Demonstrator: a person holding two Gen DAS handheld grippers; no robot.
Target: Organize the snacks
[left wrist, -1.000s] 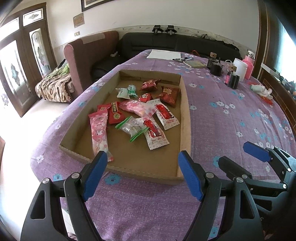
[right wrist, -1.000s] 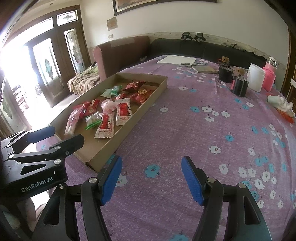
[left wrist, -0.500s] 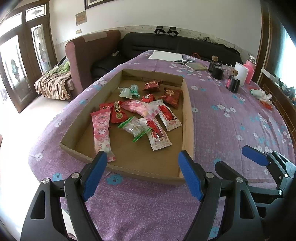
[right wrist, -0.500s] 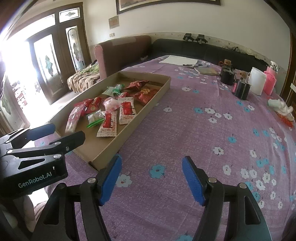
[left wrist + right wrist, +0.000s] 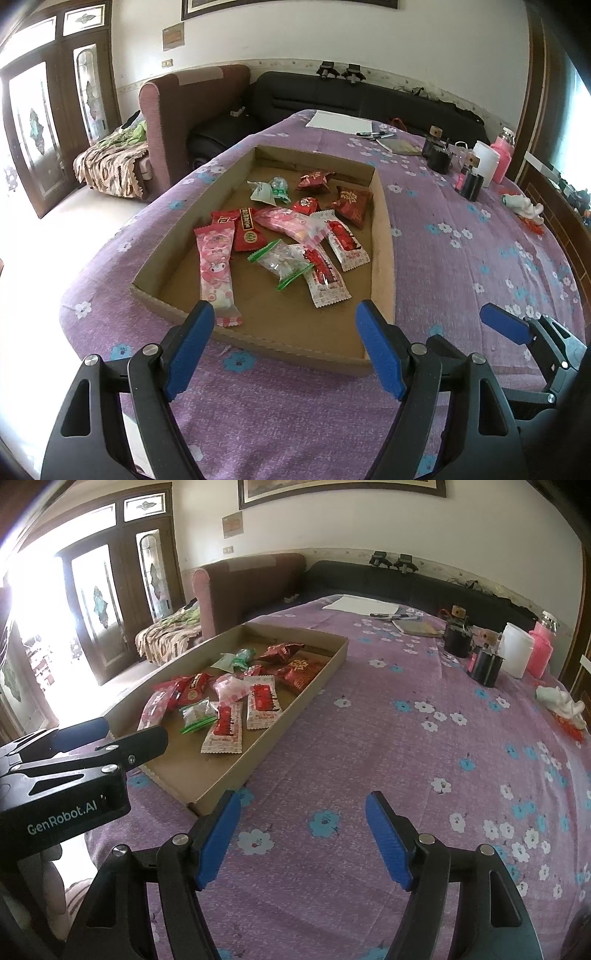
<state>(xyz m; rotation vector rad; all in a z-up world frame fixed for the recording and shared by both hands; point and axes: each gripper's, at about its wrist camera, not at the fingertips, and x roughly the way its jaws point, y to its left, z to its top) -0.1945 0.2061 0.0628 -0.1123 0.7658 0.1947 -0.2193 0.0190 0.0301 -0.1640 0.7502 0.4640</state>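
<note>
A shallow cardboard tray (image 5: 384, 236) lies on the purple flowered tablecloth and holds several snack packets: a long pink packet (image 5: 216, 269), a clear green-edged bag (image 5: 280, 263), red-and-white packets (image 5: 325, 277), dark red packets (image 5: 352, 201). The tray also shows in the right wrist view (image 5: 317, 681). My left gripper (image 5: 284, 325) is open and empty, just short of the tray's near edge. My right gripper (image 5: 303, 812) is open and empty over bare cloth to the right of the tray.
At the table's far right stand black cups (image 5: 471, 184), a white tub (image 5: 485, 168) and a pink bottle (image 5: 504, 157). Paper and pens (image 5: 340, 120) lie at the far end. A white figurine (image 5: 561, 699) lies near the right edge. Sofas stand behind the table.
Both grippers have drawn back and risen slightly, so the tray looks a little farther away. Both stay open and empty. The snacks have not moved.
</note>
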